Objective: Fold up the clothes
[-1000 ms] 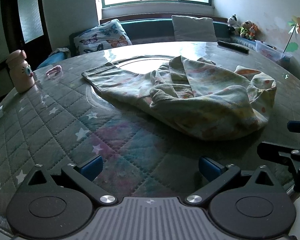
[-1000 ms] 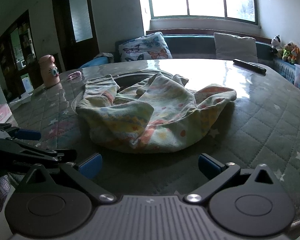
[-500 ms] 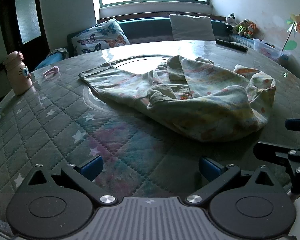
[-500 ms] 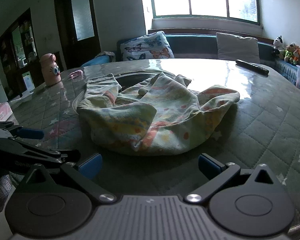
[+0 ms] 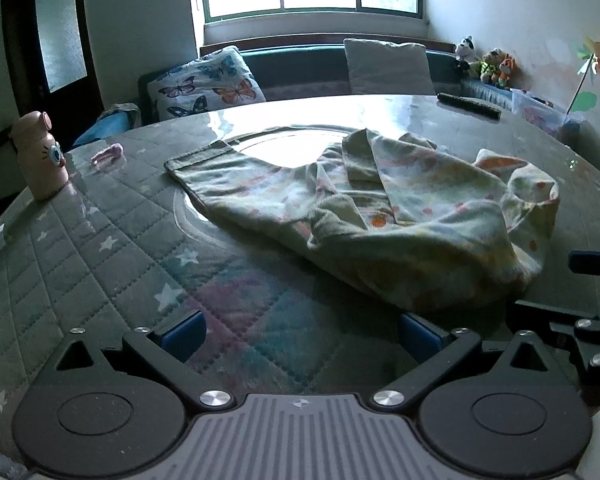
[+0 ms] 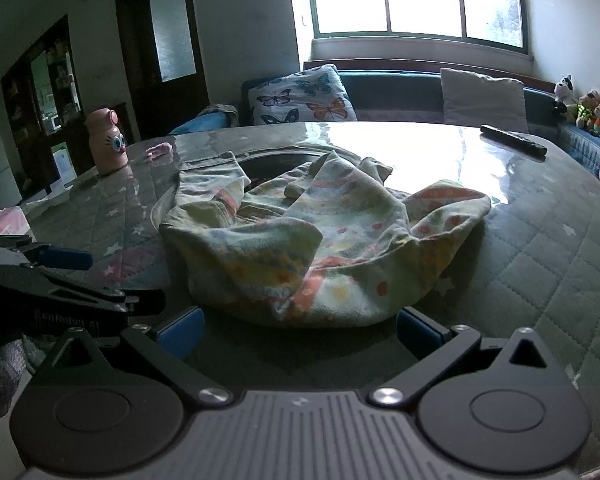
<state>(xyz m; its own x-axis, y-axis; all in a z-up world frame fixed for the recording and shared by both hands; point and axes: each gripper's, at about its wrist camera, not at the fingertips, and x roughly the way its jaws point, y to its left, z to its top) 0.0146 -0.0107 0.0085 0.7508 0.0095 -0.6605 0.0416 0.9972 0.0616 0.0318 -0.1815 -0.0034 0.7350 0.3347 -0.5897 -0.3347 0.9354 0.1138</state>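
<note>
Left claw [image 5: 300, 336]: spread wide, empty, low in the frame over the quilted tabletop [image 5: 100, 240].
Right claw [image 6: 298, 330]: spread wide, empty, its fingers either side of the garment's near edge.
Garment [image 6: 320, 240]: crumpled pastel cloth, centre of the tabletop; only the left view shows one end lying flat toward upper left.
Pink bottle [image 5: 40, 156]: left edge.
Remote [image 6: 514, 140]: far right.
Cabinet [image 6: 40, 92]: right view only.

Garment [image 5: 384, 204] on table [image 5: 100, 240], bottle [image 5: 40, 156] left
</note>
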